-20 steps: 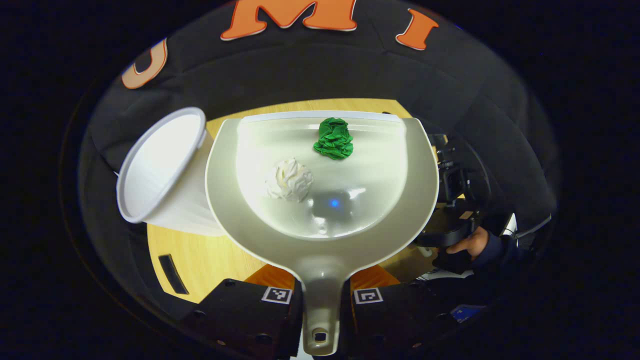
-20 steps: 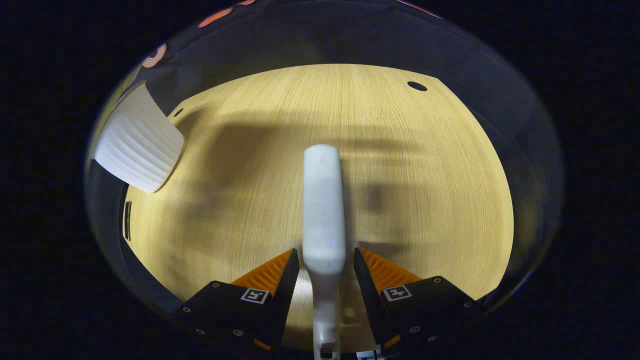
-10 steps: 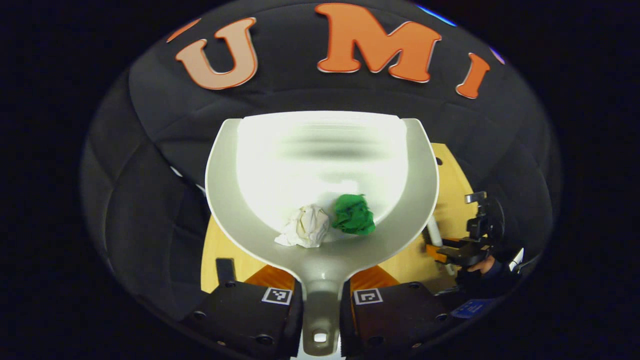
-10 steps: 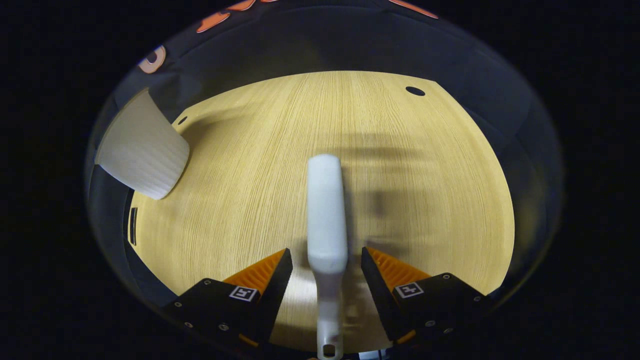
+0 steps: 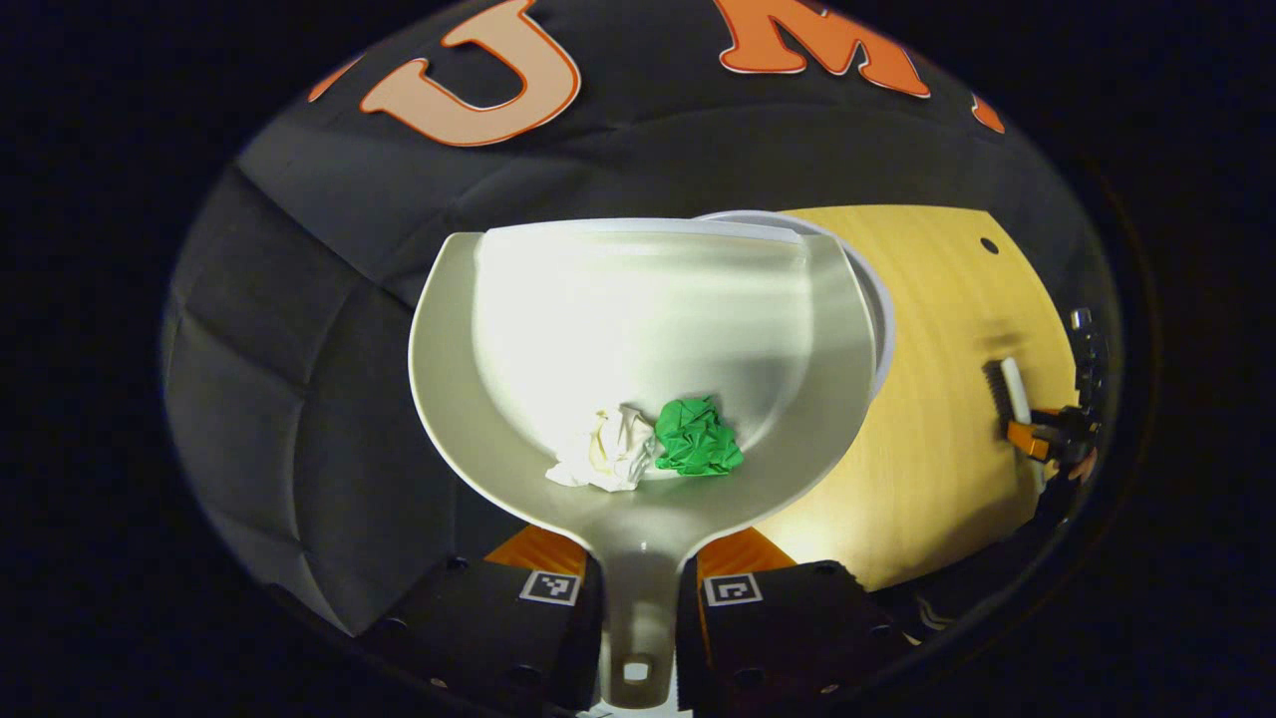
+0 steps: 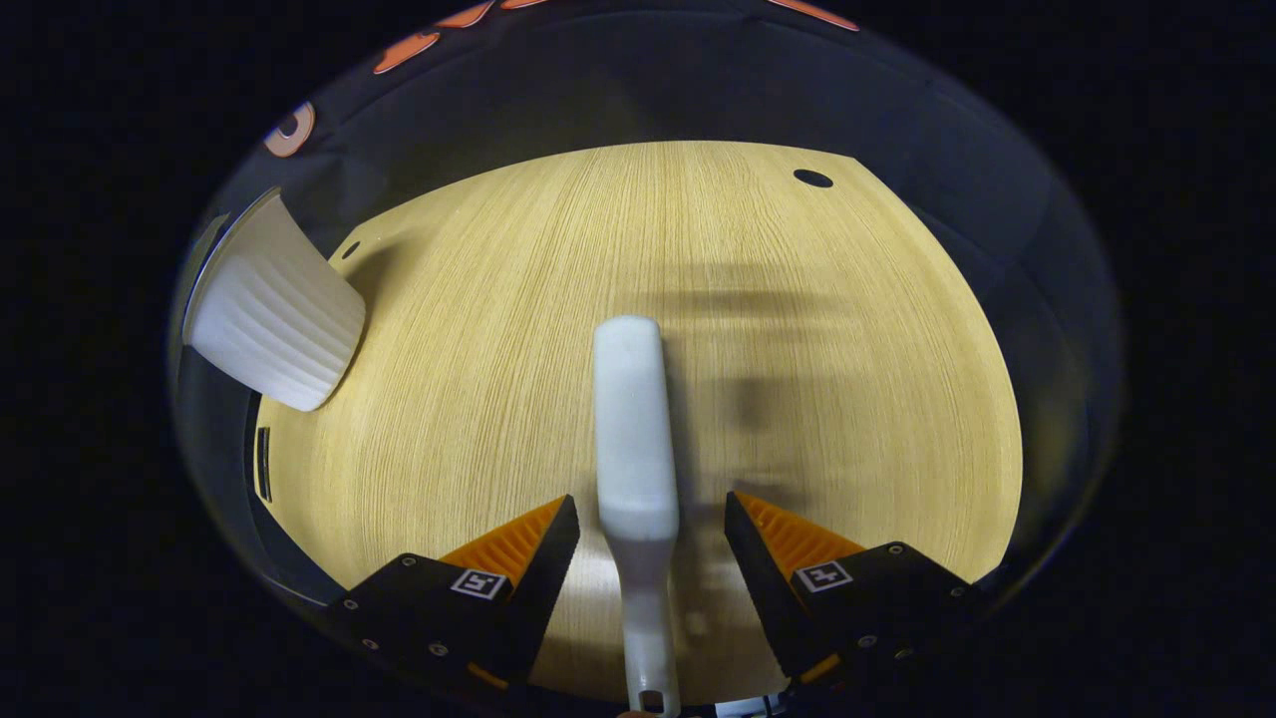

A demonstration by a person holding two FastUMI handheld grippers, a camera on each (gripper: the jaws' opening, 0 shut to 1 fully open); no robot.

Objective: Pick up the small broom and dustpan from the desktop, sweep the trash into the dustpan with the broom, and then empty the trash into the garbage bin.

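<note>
left claw [image 5: 638, 598] clamped on the handle of the dustpan [image 5: 638, 359], pan held up and tipped back so the white paper wad [image 5: 603, 464] and green paper wad [image 5: 698, 439] sit together at the heel, touching, near the handle. behind the pan's far lip, a curved white rim, probably the garbage bin [image 5: 882, 329], though mostly hidden. right claw [image 6: 643, 568] spread apart, fingers clear on both sides of the small broom [image 6: 633, 439], which lies flat on the bench [image 6: 797, 349] between them; no grip on it. seen also far off in the left gripper view, broom [image 5: 1007, 394] down on the wood with the right claw just beside it. judged: pickup and sweeping done, trash collected, broom set down; emptying not yet done, with both wads in the pan. needs the pan's lip over the bin mouth, then a forward tilt. bench of pale wood grain, bare of litter, a small dark hole near its far corner [image 6: 812, 179]; white ribbed bin [image 6: 274, 324] at its left edge in the right gripper view. black quilted cloth wall [image 5: 329, 329] behind.
</note>
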